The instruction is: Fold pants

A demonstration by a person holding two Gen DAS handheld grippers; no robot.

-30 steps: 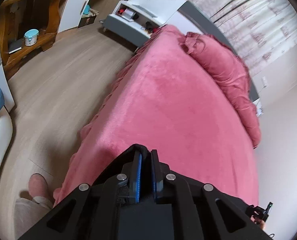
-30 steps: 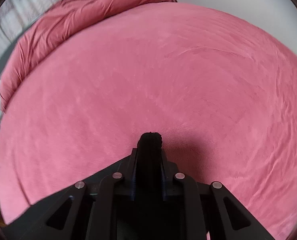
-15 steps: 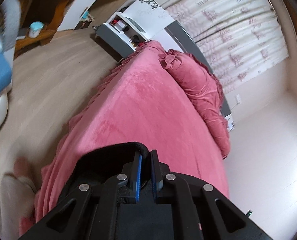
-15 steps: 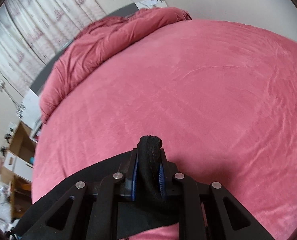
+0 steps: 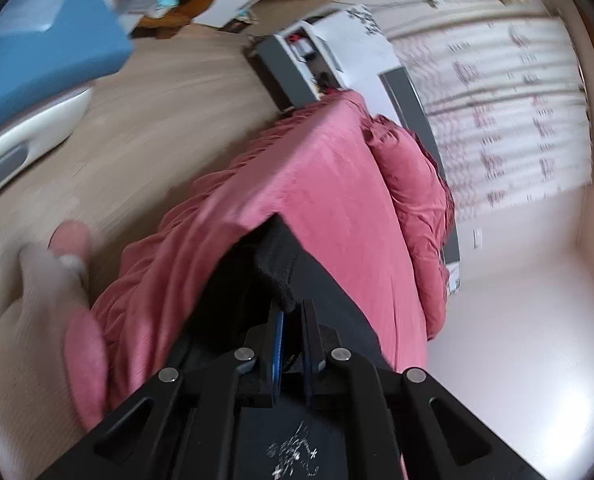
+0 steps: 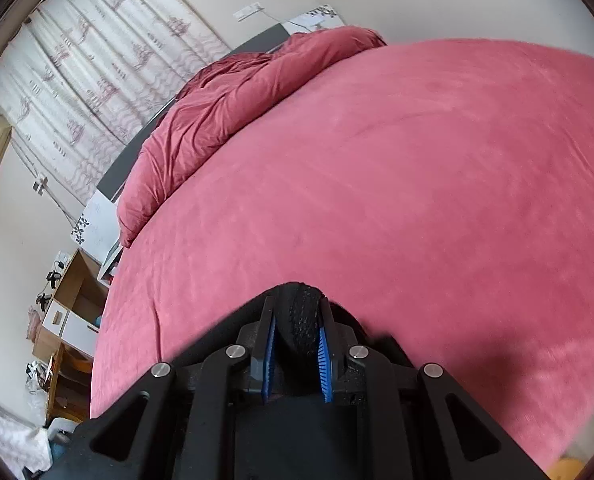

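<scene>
Black pants [image 5: 297, 256], knit fabric, bunched edge [image 6: 303, 312] pinched up, draped slack above the pink bed

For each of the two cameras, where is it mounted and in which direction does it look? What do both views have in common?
Left wrist view: sits on the left gripper, looks along the pink velvet bed cover toward the patterned curtain; the person's foot and pale trouser leg show.
Right wrist view: sits on the right gripper, looks across the bed toward the crumpled pink duvet; only the gripper shows.
Shared: bed, duvet, curtain, and black pants pinched in both grippers.
</scene>
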